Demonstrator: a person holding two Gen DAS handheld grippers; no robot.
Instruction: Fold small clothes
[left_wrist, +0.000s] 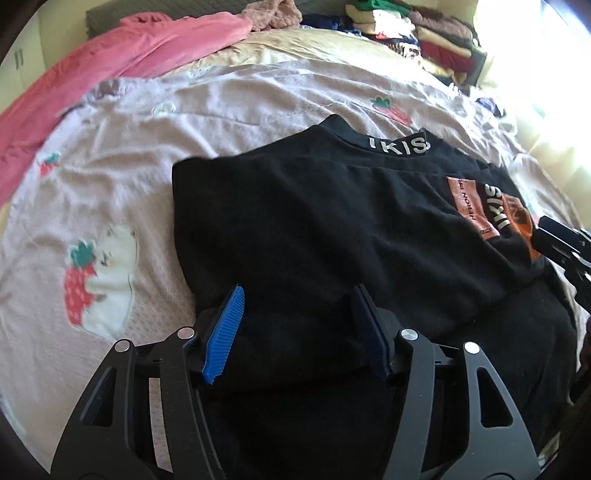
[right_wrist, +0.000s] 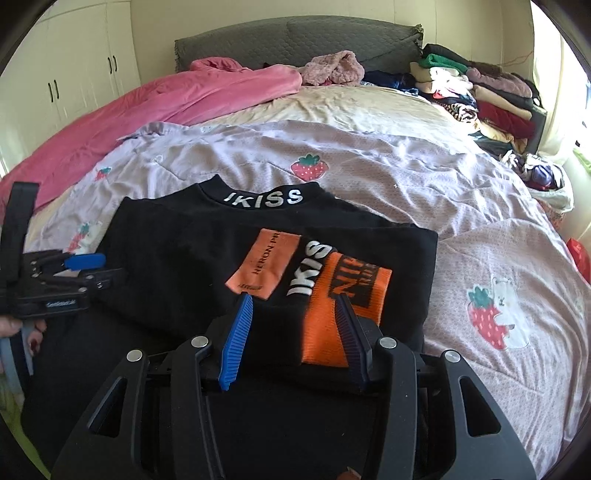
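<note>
A black shirt (left_wrist: 314, 221) (right_wrist: 177, 258) with a white "IKISS" collar and orange prints lies folded on the bed, collar away from me. My left gripper (left_wrist: 299, 299) is open over the shirt's near left part, blue pads apart, with black cloth lying flat between them. From the right wrist view the left gripper (right_wrist: 92, 267) sits at the shirt's left edge, held by a hand (right_wrist: 11, 326). My right gripper (right_wrist: 293, 306) is open over the near edge of the folded layer, and the orange print lies between its fingers. The right gripper (left_wrist: 543, 232) shows only partly at the far right of the left wrist view.
A lilac strawberry quilt (right_wrist: 406, 166) covers the bed under the shirt. A pink blanket (right_wrist: 166, 99) lies at the back left. Stacked clothes (right_wrist: 480, 96) fill the back right corner by the grey headboard (right_wrist: 295, 40). White cupboards (right_wrist: 74, 74) stand at the left.
</note>
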